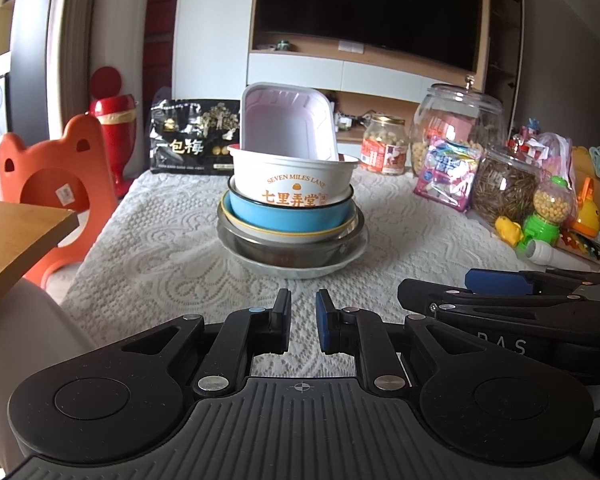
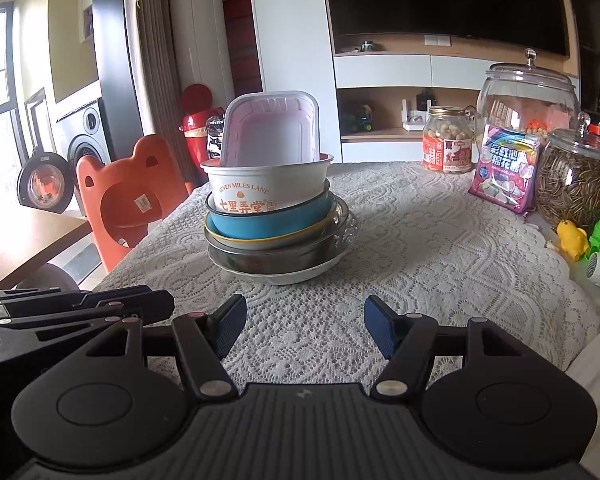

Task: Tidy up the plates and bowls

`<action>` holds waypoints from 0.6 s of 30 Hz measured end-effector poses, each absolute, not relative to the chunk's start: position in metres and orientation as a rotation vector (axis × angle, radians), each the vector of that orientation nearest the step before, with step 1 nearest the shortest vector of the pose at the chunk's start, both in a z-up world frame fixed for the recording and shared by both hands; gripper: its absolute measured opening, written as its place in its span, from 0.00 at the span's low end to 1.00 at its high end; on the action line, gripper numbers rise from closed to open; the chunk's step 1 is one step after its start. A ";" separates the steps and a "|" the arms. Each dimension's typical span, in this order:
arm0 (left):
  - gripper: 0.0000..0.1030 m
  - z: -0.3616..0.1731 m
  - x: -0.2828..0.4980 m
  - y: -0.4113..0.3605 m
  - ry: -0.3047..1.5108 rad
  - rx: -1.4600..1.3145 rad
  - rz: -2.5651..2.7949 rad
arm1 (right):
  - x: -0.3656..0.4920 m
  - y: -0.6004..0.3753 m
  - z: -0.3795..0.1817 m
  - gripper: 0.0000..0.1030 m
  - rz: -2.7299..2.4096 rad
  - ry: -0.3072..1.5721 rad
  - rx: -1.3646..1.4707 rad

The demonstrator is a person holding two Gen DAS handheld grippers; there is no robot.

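A stack of dishes stands mid-table on the lace cloth (image 1: 172, 264). A white plate (image 1: 300, 270) is at the bottom, then a steel bowl (image 1: 284, 250), a yellow-rimmed dish, a blue bowl (image 1: 284, 216) and a white paper bowl (image 1: 296, 184). A pink-white rectangular tray (image 1: 286, 120) leans upright in the paper bowl. The stack also shows in the right wrist view (image 2: 274, 220). My left gripper (image 1: 303, 320) is empty, its jaws a narrow gap apart, short of the stack. My right gripper (image 2: 305, 328) is open and empty, also short of it.
Glass jars (image 1: 458, 120), a peanut jar (image 1: 384, 146), a marshmallow bag (image 1: 450, 174) and small toys (image 1: 548, 216) crowd the table's right side. A black snack bag (image 1: 192, 140) stands behind the stack. An orange bear chair (image 1: 48, 176) and a wooden table corner (image 1: 16, 232) are at left.
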State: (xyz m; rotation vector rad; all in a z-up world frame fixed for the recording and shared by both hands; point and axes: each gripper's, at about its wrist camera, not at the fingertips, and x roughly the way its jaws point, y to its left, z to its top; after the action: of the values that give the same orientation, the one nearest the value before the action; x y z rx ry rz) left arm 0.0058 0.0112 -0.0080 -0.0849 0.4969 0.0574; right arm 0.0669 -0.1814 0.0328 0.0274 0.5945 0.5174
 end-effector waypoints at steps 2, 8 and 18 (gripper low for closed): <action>0.16 -0.008 0.006 0.011 0.499 -0.085 0.059 | 0.067 -0.181 0.033 0.64 0.517 0.597 0.029; 0.16 -0.008 0.007 0.011 0.504 -0.092 0.065 | 0.066 -0.181 0.032 0.64 0.517 0.598 0.031; 0.16 -0.008 0.007 0.011 0.504 -0.092 0.065 | 0.066 -0.182 0.031 0.64 0.517 0.605 0.033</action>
State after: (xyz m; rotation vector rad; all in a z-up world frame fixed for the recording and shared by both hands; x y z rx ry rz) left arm 0.0065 0.0111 -0.0080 -0.0919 0.5040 0.0650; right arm 0.0660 -0.1815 0.0311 0.0329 0.6049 0.5167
